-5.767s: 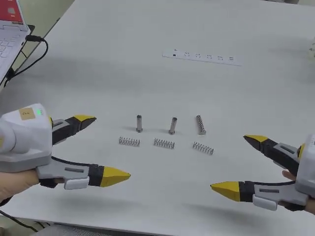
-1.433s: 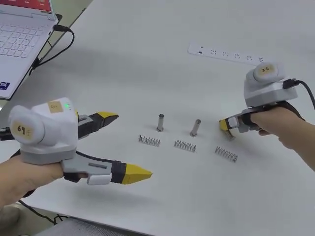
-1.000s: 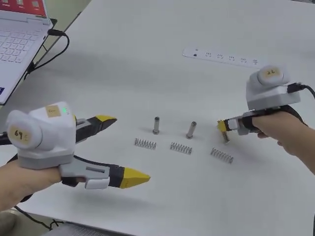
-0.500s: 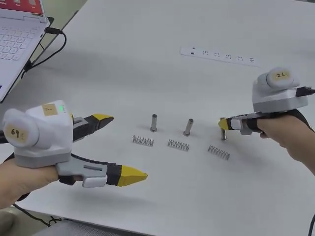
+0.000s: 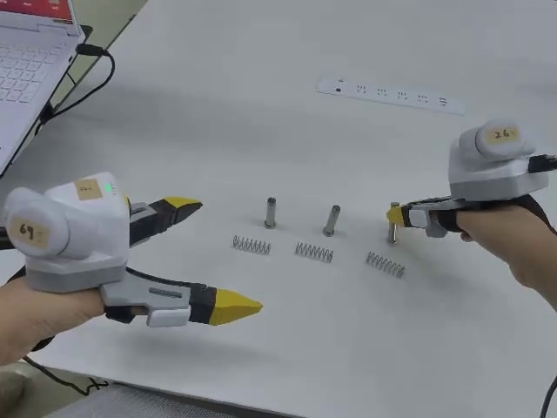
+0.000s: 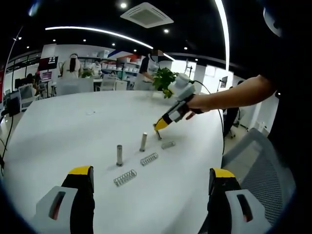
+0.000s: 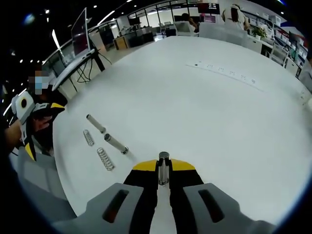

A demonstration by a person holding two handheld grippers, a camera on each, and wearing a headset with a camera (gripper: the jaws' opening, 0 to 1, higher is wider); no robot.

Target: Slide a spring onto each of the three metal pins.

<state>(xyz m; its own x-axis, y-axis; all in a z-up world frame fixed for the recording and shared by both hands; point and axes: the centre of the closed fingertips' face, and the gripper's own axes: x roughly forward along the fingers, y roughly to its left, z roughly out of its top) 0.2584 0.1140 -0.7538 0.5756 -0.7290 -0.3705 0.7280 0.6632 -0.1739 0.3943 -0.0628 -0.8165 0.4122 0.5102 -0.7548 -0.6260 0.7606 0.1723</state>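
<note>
At the right end of the row, the rightmost metal pin [image 7: 163,170] stands upright, pinched near its top by the right gripper [image 5: 396,212]. The middle pin [image 5: 332,220] and left pin [image 5: 271,212] stand free. 3 springs [image 5: 313,252] lie just in front on the white table [image 5: 261,104]. The left gripper [image 5: 216,255] hovers spread wide, holding nothing. Pins look stiff, smooth and easily tipped. Springs are probably light, compliant and apt to roll, so grip across the coils near 1 end, bore open.
</note>
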